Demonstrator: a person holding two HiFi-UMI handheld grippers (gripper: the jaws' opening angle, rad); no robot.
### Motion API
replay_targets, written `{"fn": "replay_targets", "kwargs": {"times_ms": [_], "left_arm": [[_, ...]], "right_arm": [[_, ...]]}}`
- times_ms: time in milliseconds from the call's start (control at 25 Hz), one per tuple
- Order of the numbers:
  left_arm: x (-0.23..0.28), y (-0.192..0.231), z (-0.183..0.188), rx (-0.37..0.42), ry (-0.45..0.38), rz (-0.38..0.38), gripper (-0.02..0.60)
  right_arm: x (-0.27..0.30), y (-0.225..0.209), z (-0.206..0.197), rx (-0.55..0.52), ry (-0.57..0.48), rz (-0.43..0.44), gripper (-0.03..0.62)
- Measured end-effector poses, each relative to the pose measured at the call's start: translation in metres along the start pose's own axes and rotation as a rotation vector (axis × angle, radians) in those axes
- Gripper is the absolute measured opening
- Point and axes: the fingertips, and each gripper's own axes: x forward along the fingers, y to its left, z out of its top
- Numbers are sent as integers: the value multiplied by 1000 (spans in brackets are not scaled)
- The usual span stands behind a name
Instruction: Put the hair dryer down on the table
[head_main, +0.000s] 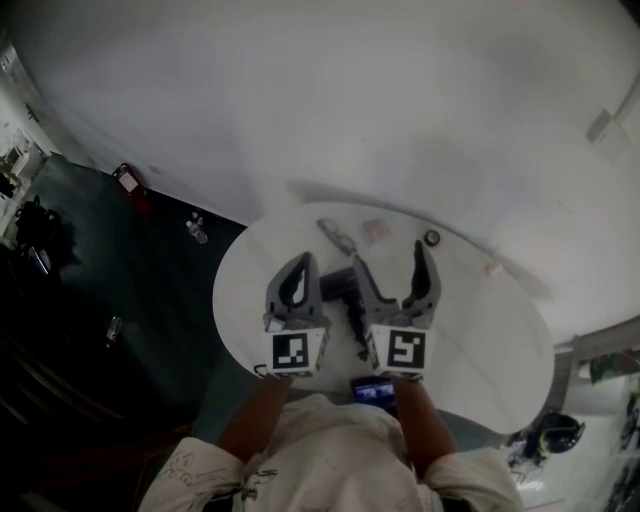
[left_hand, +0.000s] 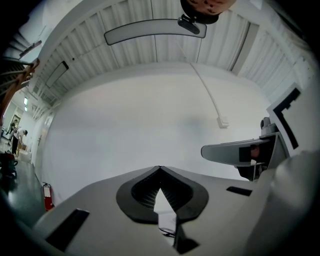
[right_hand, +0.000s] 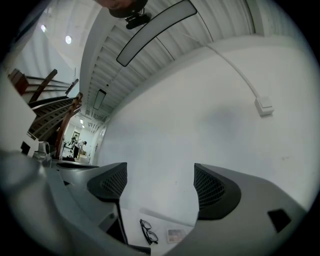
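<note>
The left tongs (left_hand: 160, 170) are clenched, tips meeting on nothing. The right tongs (right_hand: 160, 182) stand released and empty, with only the far wall and the desk showing between them.

From the head view, both hover over the round white desk (head_main: 480, 330). The dark hair dryer (head_main: 338, 285) lies on it between them (partly hidden by the right tongs), its cord trailing toward 6 o'clock.

A pair of glasses (head_main: 338, 237) lies at 12 o'clock from the dryer and a small card (head_main: 375, 230) at 1 o'clock. A phone (head_main: 373, 390) sits at the desk's 6 o'clock edge.
</note>
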Motion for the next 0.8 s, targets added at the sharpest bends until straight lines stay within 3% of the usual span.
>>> {"fn": "replay_targets", "kwargs": {"times_ms": [80,200,400,600,800], "left_arm": [[0,-2,1,-3,-14,-4,-5],[1,-5,2,14,-23,-11,-5],[0,-9,2,-6,6,-18,-5],[1,-13,3,-3,1,-26,-5],[1,-17,4,11,-8,-38,-5]], "right_arm": [[-2,-1,5,9,-18,0,410],[-6,-1,8,16,-36,2,276],[-8,0,5,11,-18,4,182],[-9,-3,2,21,-5,2,26],[-10,-4,-7,40,42,3,6]]}}
